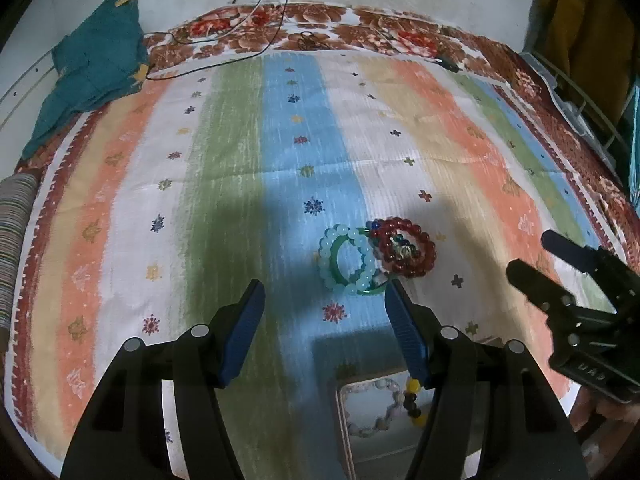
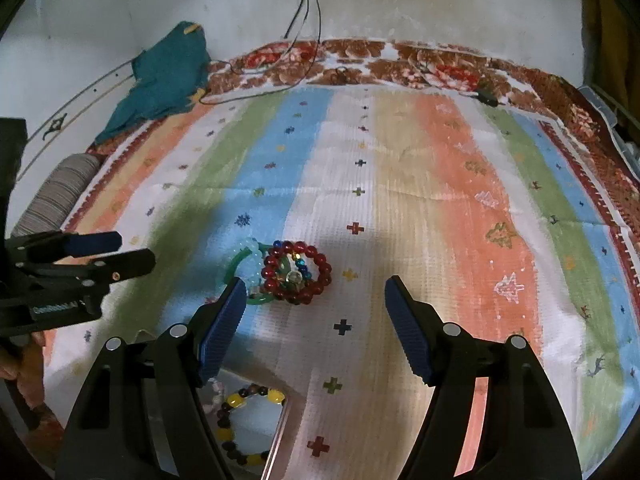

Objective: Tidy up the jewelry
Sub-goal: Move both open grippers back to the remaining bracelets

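A pile of bracelets lies on the striped cloth: a dark red bead bracelet (image 1: 404, 250) (image 2: 298, 272), a pale aqua bead bracelet (image 1: 346, 258) (image 2: 250, 258) and a green bangle (image 1: 370, 290) (image 2: 260, 300). A box (image 1: 344, 420) (image 2: 282, 420) near the front holds a yellow-and-dark bead bracelet (image 1: 412, 402) (image 2: 236, 424) and a pale one (image 1: 384, 416). My left gripper (image 1: 325, 294) is open, just in front of the pile. My right gripper (image 2: 316, 292) is open, just right of and in front of the pile. Each gripper shows in the other's view: the right one (image 1: 532, 254) and the left one (image 2: 136, 250).
A teal cloth (image 1: 92, 68) (image 2: 160, 76) lies at the back left. Black cables (image 1: 240, 28) (image 2: 304, 40) run along the far edge. A striped roll (image 1: 12, 240) (image 2: 56, 196) sits at the left edge. The floral bedsheet (image 1: 360, 28) borders the cloth.
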The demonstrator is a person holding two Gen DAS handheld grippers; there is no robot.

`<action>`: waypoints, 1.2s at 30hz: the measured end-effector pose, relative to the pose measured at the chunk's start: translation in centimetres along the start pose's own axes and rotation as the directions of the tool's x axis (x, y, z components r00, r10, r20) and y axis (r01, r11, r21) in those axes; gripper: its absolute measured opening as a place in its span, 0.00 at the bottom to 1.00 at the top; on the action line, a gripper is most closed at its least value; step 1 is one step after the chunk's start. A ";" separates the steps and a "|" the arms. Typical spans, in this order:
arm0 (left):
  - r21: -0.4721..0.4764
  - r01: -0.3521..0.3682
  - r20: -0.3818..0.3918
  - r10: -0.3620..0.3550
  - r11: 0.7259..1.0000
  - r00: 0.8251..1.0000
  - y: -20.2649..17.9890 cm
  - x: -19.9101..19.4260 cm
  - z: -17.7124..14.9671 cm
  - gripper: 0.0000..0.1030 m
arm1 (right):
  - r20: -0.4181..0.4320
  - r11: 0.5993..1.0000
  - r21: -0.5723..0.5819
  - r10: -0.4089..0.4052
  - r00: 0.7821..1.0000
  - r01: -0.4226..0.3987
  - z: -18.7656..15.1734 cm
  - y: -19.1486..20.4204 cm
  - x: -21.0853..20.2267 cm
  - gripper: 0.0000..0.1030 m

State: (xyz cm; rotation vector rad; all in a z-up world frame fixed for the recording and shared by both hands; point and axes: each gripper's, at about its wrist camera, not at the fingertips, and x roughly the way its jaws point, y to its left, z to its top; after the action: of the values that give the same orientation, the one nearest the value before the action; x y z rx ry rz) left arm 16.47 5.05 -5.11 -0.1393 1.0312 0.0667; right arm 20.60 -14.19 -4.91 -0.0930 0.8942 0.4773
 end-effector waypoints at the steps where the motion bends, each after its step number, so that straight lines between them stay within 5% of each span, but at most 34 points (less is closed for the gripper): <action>1: 0.001 -0.001 -0.002 0.001 1.000 1.000 0.0 0.1 0.0 0.61 | -0.007 1.000 -0.001 -0.004 1.000 0.004 0.1 -0.1 0.4 0.69; 16: -0.007 -0.041 -0.071 0.041 0.999 0.997 1.4 4.1 1.1 0.61 | -0.064 0.999 0.040 -0.018 0.998 0.021 0.4 -1.7 3.7 0.69; 36: -0.035 -0.015 -0.136 0.010 0.999 0.991 2.0 8.1 2.1 0.61 | -0.130 0.997 0.070 -0.018 0.991 0.028 1.6 -2.8 7.8 0.69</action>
State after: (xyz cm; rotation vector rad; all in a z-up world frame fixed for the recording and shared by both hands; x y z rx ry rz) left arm 22.16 7.22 -11.17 -0.1721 1.1670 0.0881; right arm 27.17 -13.45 -10.22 -0.0695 1.0358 0.4206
